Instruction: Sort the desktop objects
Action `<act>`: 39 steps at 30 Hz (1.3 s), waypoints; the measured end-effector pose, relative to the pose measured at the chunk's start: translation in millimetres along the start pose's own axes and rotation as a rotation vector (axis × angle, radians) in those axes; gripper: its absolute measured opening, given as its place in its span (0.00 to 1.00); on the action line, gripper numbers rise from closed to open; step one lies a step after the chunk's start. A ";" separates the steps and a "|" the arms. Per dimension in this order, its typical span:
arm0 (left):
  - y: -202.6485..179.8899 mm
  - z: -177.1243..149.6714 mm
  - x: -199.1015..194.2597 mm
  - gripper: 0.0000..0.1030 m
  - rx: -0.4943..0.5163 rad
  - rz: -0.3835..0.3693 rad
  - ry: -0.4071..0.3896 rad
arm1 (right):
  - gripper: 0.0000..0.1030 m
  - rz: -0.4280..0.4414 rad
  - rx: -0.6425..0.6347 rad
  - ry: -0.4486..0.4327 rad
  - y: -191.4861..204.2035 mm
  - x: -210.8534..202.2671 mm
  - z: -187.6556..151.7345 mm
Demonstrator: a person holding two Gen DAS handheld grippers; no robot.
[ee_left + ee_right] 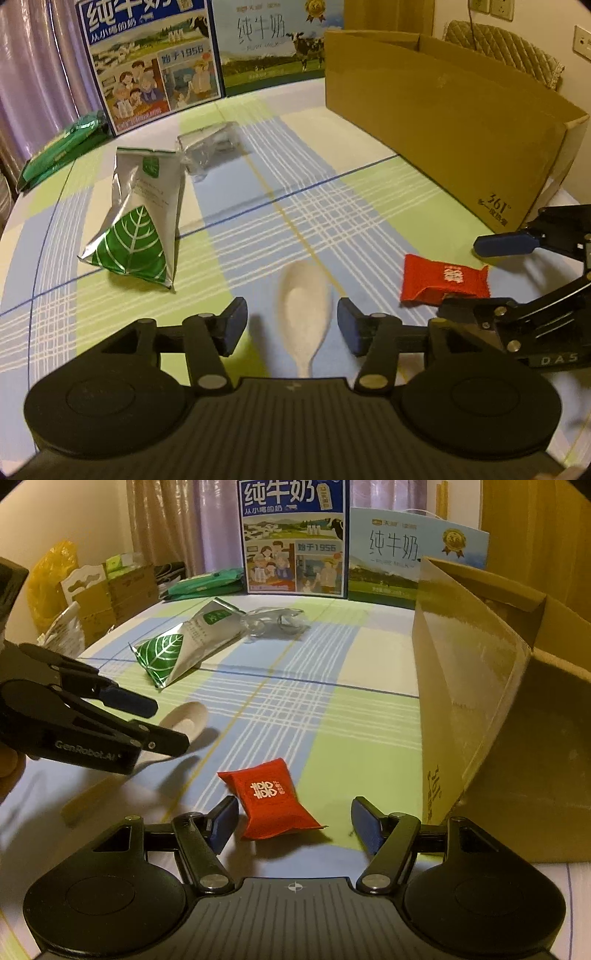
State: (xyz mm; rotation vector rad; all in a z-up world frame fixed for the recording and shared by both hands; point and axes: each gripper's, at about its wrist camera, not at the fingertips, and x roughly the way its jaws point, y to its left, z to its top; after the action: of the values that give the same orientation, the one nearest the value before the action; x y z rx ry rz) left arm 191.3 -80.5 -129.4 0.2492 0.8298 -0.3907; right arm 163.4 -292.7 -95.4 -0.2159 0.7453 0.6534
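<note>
Cardboard box (pixel 517 709), right of frame: rigid, receiving container by judgement. Foil pouch (pixel 140 221), centre-left: light, crinkly, slippery; pinch the top seam. White spoon (pixel 304 310), lower centre, between the parted left gripper (pixel 291 325): stiff; grip the handle. Red sachet (pixel 269 801), lower centre, between the parted right gripper (pixel 295 819): soft; pinch across the middle.

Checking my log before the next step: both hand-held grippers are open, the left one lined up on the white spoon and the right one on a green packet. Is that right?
Not quite. The right hand-held gripper is lined up on the red packet, not a green one, as the right wrist view shows. The rest stands: both are open, and the left hand-held gripper is lined up on the white spoon.
</note>
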 end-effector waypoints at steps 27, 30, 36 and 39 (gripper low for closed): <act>2.2 -2.0 9.4 0.28 -0.053 -0.010 0.019 | 0.65 0.015 -0.021 -0.006 2.5 5.3 0.2; 5.1 -1.6 8.2 0.27 -0.074 -0.016 0.029 | 0.65 0.032 -0.058 -0.016 5.5 6.7 2.3; 5.5 -1.8 6.5 0.26 -0.080 -0.029 0.032 | 0.65 0.049 -0.078 -0.015 4.3 12.8 6.5; 5.0 -1.2 5.8 0.26 -0.079 -0.034 0.030 | 0.57 0.061 -0.078 -0.005 4.0 15.0 6.7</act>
State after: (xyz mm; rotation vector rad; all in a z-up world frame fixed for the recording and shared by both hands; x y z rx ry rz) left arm 196.2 -77.0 -134.1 0.1678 0.8776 -0.3853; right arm 172.9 -279.8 -100.7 -0.2636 0.7243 0.7412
